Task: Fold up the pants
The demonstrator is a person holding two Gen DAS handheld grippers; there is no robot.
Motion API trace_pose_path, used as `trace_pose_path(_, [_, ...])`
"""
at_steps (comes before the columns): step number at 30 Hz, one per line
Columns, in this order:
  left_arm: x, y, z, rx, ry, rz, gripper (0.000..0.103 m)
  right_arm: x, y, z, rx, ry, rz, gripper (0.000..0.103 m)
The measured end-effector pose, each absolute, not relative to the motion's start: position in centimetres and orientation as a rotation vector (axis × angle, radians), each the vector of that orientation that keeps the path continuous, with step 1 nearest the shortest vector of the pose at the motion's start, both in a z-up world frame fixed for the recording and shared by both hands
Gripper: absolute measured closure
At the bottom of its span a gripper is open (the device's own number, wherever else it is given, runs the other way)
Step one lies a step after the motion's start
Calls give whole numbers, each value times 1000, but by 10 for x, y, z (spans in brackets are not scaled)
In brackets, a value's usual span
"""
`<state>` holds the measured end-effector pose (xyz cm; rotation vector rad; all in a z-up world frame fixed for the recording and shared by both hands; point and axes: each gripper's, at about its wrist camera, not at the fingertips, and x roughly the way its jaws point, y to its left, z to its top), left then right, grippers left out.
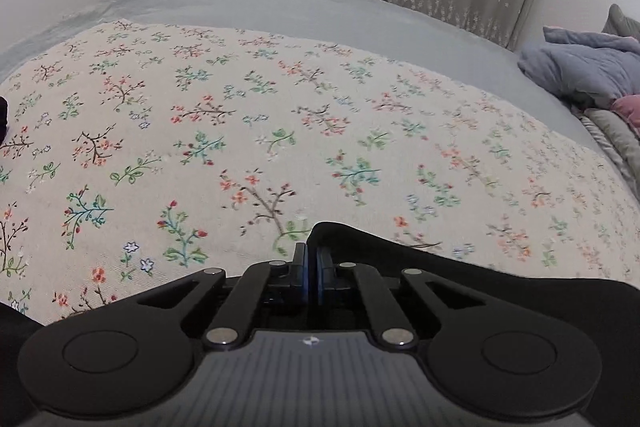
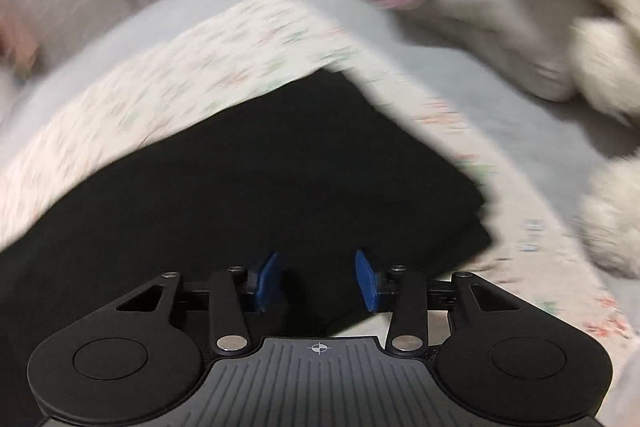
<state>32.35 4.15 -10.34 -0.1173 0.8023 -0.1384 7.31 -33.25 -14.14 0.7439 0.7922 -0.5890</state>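
The left tool (image 1: 311, 259) is clamped on a fold of the black pants (image 1: 460, 267), which trail toward 3 o'clock over the floral cloth (image 1: 240, 131). The right tool (image 2: 316, 279) hangs over the pants (image 2: 260, 179), pads (image 2: 266, 281) apart, gripping nothing; the bed (image 2: 440, 67) beyond is blurred.

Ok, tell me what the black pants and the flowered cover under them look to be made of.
Black pants: soft matte fabric, no sheen; weave too blurred to tell. Flowered cover: woven cloth, likely cotton or linen, with fine ribbed texture and printed sprigs.
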Motion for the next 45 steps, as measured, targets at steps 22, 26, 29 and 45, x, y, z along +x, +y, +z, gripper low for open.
trace_pose_path(22, [295,24,-97,-79,751,-181,48,34,-391,-157,846,717,-751,72])
trace_pose_path(26, [287,19,-97,-56,748,-208,48,31,-389,-148,810,654,-773,72])
trace_pose_path(29, [285,17,-101,-31,756,-205,48,49,-388,-161,770,753,-721,73])
trace_pose_path(45, [271,57,-87,-112,769,-180,43,53,-370,-151,448,821,-804,99])
